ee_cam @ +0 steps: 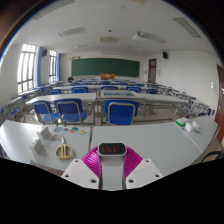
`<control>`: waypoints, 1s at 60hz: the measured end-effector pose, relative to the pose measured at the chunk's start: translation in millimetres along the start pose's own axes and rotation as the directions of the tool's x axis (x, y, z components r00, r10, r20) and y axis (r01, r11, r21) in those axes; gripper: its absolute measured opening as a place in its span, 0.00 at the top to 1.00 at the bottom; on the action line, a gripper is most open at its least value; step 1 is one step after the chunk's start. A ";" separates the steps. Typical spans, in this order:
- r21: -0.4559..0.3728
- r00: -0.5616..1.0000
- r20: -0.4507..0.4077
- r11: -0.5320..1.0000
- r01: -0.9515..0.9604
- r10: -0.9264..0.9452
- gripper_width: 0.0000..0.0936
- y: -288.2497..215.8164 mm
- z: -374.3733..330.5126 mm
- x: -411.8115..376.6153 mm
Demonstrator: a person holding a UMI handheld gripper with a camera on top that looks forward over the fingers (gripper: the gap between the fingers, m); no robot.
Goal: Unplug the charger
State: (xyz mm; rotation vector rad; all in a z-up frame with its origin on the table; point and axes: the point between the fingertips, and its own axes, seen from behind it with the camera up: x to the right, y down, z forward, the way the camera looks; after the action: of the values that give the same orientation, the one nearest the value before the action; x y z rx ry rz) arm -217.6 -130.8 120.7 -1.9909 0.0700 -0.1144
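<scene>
Charger (112, 149), a small dark block with a reddish mark on its top, sits clamped between my fingers (84, 172); both magenta pads (94, 160) press its sides, so my gripper (112, 168) is closed on it. It is held up over a pale desk (150, 145) (whether it touches the top I cannot tell). Left of me on that desk lie a yellowish round object (64, 152) and some small items (68, 130). Beyond stand blue chairs (120, 111) and a green chalkboard (105, 67).
</scene>
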 end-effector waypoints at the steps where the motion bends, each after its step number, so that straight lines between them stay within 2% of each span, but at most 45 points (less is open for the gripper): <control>1: -0.030 1.000 0.000 0.999 0.011 -0.011 0.73 14.3 4.2 3.5; 7: -0.175 0.999 0.034 0.984 0.030 -0.025 0.70 80.7 23.3 15.4; 12: -0.234 0.997 0.076 0.972 0.029 -0.011 0.63 104.1 28.4 16.2; 17: -0.225 0.994 0.106 0.974 0.018 0.006 0.53 112.6 33.5 18.9; 19: -0.215 0.994 0.105 0.976 0.029 -0.007 0.43 104.4 33.5 23.0; 23: -0.193 0.993 0.108 0.979 0.060 -0.040 0.10 102.5 34.8 23.9; 24: -0.190 0.994 0.105 0.980 0.064 -0.044 0.07 101.5 34.5 25.3; 27: -0.179 0.992 0.115 0.981 0.071 -0.051 0.10 96.3 30.1 24.9; 38: -0.134 0.993 0.101 0.988 0.080 -0.067 0.09 69.1 -13.9 25.2; 50: -0.076 0.997 0.052 0.995 0.063 -0.060 0.09 43.6 -103.4 19.3; 60: -0.061 0.996 -0.011 0.994 0.088 -0.088 0.09 47.4 -184.2 13.6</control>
State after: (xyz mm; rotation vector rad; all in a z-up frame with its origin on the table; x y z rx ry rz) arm -224.7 -318.6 153.2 -2.0542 -0.0055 -0.1850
